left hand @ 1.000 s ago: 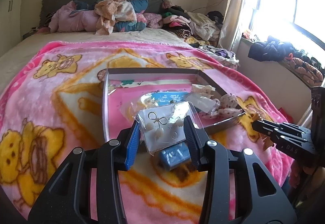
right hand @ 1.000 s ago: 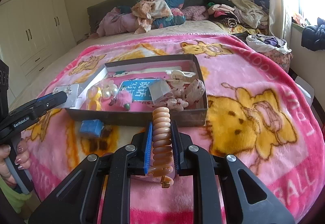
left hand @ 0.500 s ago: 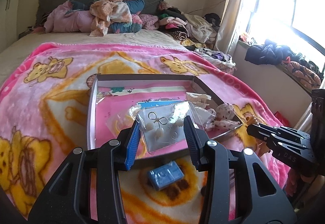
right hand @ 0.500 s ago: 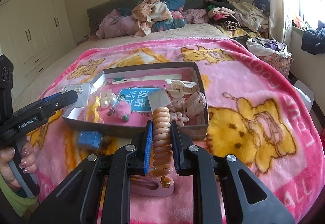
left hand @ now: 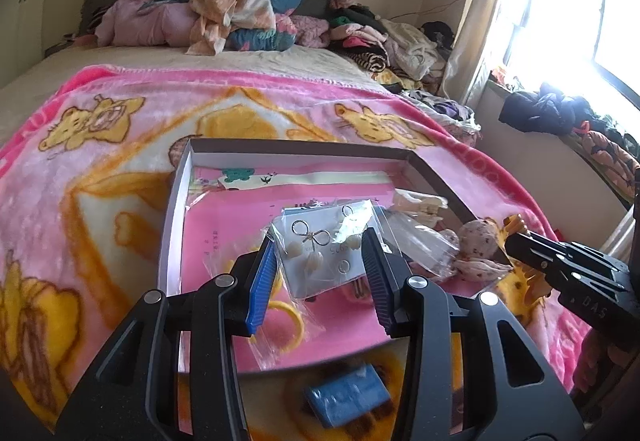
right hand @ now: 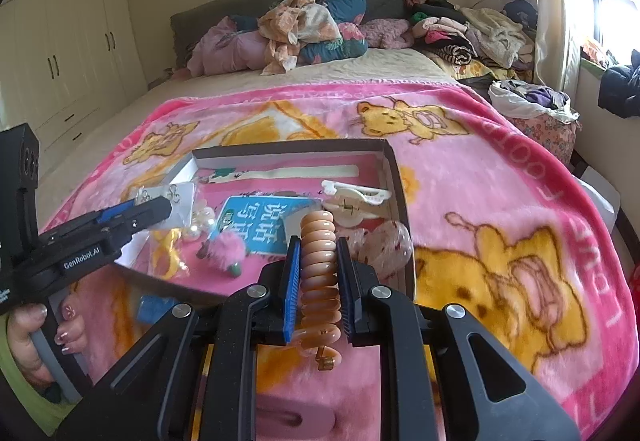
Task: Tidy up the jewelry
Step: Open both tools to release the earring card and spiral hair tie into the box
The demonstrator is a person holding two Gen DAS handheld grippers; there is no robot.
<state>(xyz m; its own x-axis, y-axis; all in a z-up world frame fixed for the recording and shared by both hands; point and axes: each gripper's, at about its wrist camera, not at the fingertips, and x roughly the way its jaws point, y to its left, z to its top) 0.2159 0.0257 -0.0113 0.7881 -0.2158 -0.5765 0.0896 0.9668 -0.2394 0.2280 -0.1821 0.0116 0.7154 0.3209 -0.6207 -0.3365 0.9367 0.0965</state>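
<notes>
"GenRobot.AI" stands on the left tongs (right hand: pixel 158 210); "DAS" on the right tongs (left hand: pixel 514 231)

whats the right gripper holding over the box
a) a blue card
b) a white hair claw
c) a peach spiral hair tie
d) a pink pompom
c: the right gripper has its fingers clamped on either side of the peach spiral hair tie, which stands upright between them, while the pink pompom and white hair claw lie in the box.

Bed (right hand: pixel 280 81) bears pink blanket (right hand: pixel 500 169), box (right hand: pixel 396 177).
</notes>
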